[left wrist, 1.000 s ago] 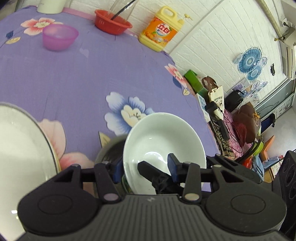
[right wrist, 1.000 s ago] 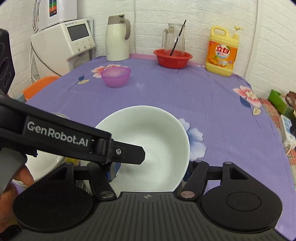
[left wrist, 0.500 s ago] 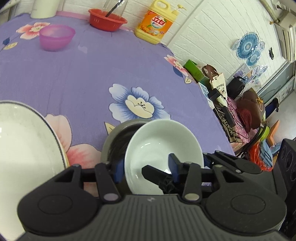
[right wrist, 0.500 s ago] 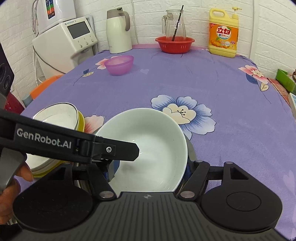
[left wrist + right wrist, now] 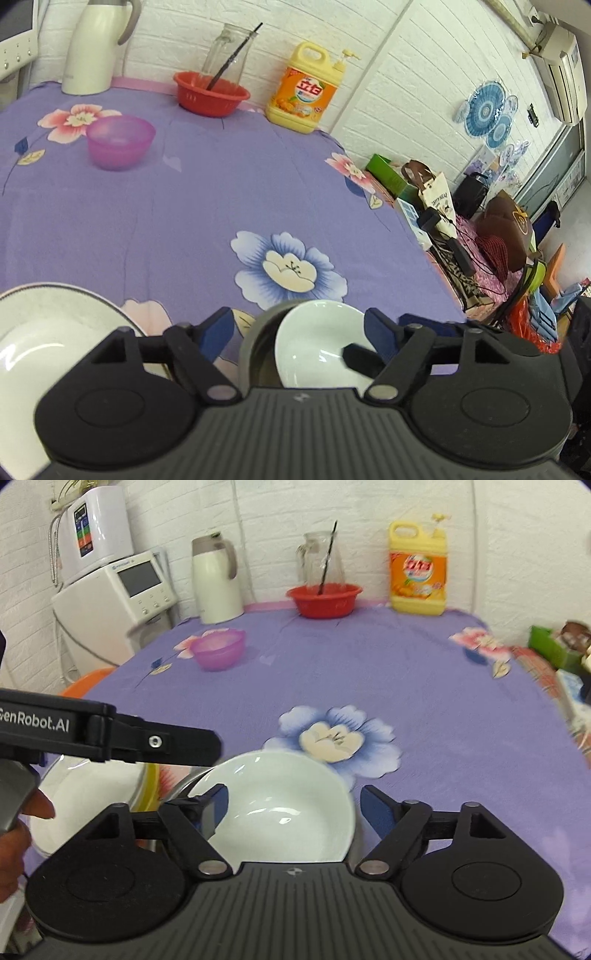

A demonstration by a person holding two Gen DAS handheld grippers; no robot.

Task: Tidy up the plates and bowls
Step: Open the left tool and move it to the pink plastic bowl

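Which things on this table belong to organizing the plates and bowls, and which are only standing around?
For the job:
white bowl
grey bowl under it
white plate on the yellow dish
purple bowl

Only standing around:
detergent bottle
red basin
glass jug
thermos

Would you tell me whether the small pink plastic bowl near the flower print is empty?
Empty, apparently: the small pink plastic bowl stands upright and its translucent inside shows nothing.

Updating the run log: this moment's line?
left gripper: jaws just opened, clear of white bowl | white bowl: in grey bowl | right gripper: open
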